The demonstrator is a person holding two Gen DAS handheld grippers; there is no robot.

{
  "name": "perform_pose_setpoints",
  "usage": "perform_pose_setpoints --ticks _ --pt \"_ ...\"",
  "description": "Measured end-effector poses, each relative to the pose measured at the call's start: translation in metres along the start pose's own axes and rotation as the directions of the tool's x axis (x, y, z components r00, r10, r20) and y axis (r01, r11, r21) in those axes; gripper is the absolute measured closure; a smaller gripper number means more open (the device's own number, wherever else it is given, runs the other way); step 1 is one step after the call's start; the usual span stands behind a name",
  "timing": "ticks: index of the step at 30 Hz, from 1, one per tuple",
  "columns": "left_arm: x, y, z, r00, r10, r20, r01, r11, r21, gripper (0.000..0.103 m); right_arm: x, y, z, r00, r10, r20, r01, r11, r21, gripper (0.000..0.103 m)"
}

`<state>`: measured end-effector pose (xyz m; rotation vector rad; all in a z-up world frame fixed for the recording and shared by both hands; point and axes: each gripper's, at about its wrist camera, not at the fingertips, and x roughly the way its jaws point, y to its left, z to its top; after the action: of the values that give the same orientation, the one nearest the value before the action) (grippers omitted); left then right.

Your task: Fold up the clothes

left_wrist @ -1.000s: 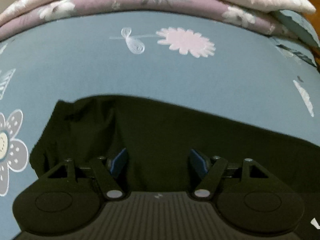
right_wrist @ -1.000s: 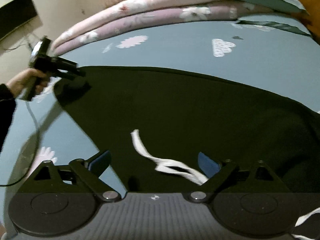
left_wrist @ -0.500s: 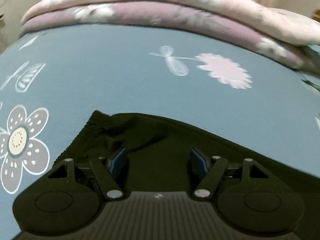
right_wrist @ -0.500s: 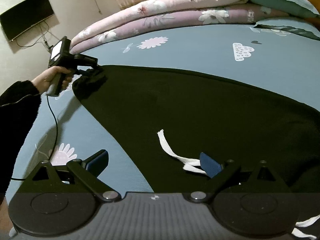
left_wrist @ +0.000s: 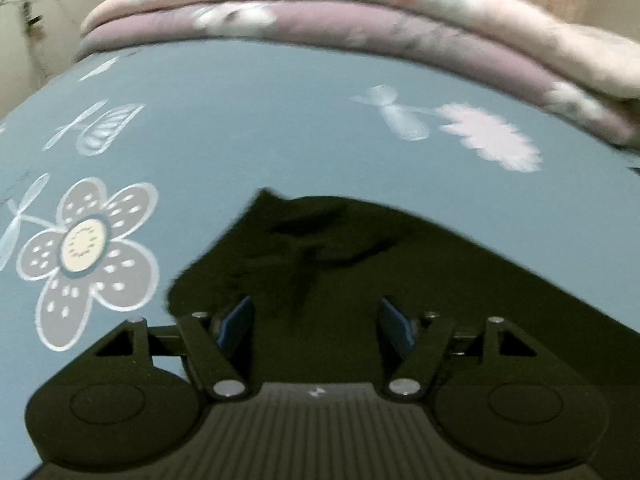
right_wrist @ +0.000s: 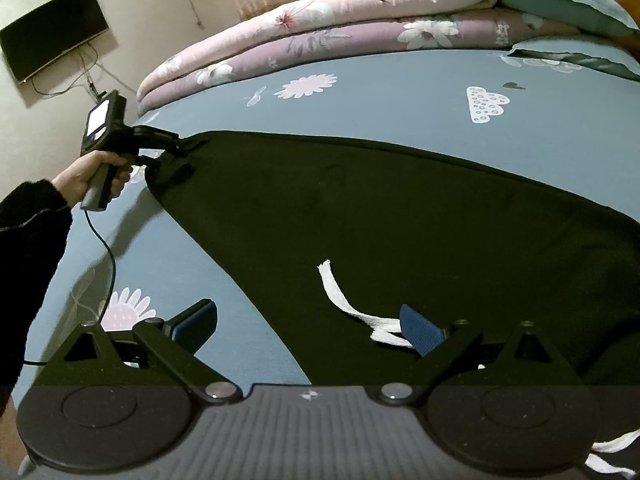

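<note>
On the bed: a black garment [right_wrist: 400,216] lies spread over the blue sheet [right_wrist: 392,92], its far corner toward the left, its wide part near the right gripper.
Garment: flat and mostly smooth; bunched and wrinkled at the far corner [left_wrist: 304,240].
Drawstring: a white drawstring [right_wrist: 340,300] lies curled on the dark cloth, running under the right gripper's right finger [right_wrist: 420,328].
Left gripper: left gripper [left_wrist: 316,320] has its jaws apart, over the bunched corner; cloth lies between the blue pads [left_wrist: 236,320], but they do not press on it. In the right wrist view a hand [right_wrist: 92,172] holds its handle at the garment's corner.
Right gripper: right gripper [right_wrist: 308,328] released, jaws wide, straddling the garment's near edge; one finger over sheet, the other over cloth.
Behind: folded pink quilts [right_wrist: 320,28] stacked along the far side of the bed; a pillow [right_wrist: 560,0] at the right.
Wall: a dark screen [right_wrist: 52,32] hangs at the upper left.
</note>
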<state>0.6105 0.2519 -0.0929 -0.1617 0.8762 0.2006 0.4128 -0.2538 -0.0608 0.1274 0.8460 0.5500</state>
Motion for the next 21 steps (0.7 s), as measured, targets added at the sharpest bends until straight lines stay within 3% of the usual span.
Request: perform_pose_setpoints --ticks 3,7,9,11,14,17,21 --pt "-0.019 -0.030 -0.016 0.993 -0.120 -0.024 0.122 0.984 0.129 0.030 0.000 0.001 0.000 1.000 0.004 -0.001 -0.004 1.000 -0.001 0.003" --pt "-0.024 -0.052 -0.039 0.978 -0.184 -0.098 0.202 0.950 0.238 0.030 0.000 0.003 0.000 1.000 0.005 -0.002 -0.005 1.000 -0.010 0.003" --pt "-0.019 -0.054 -0.047 0.985 -0.130 -0.110 0.155 0.950 0.270 0.030 -0.001 0.003 0.000 1.000 -0.001 0.003 0.001 1.000 -0.010 0.003" --pt "-0.013 -0.049 -0.051 0.996 -0.038 -0.083 0.062 0.951 0.304 0.028 -0.004 0.003 0.001 1.000 -0.005 0.011 0.005 1.000 -0.008 0.003" --pt "-0.011 -0.028 -0.041 0.998 0.010 -0.067 0.003 0.979 0.205 0.028 -0.006 0.003 0.001 1.000 -0.007 0.021 0.007 1.000 -0.006 0.002" --pt "-0.022 -0.022 -0.041 0.998 -0.033 -0.052 0.041 0.988 0.149 0.030 -0.007 0.002 0.002 1.000 -0.006 0.025 0.006 1.000 -0.004 0.002" --pt "-0.035 -0.044 -0.059 0.985 -0.154 -0.075 0.167 0.961 0.221 0.028 -0.005 0.003 0.002 1.000 -0.003 0.020 0.003 1.000 -0.004 0.002"
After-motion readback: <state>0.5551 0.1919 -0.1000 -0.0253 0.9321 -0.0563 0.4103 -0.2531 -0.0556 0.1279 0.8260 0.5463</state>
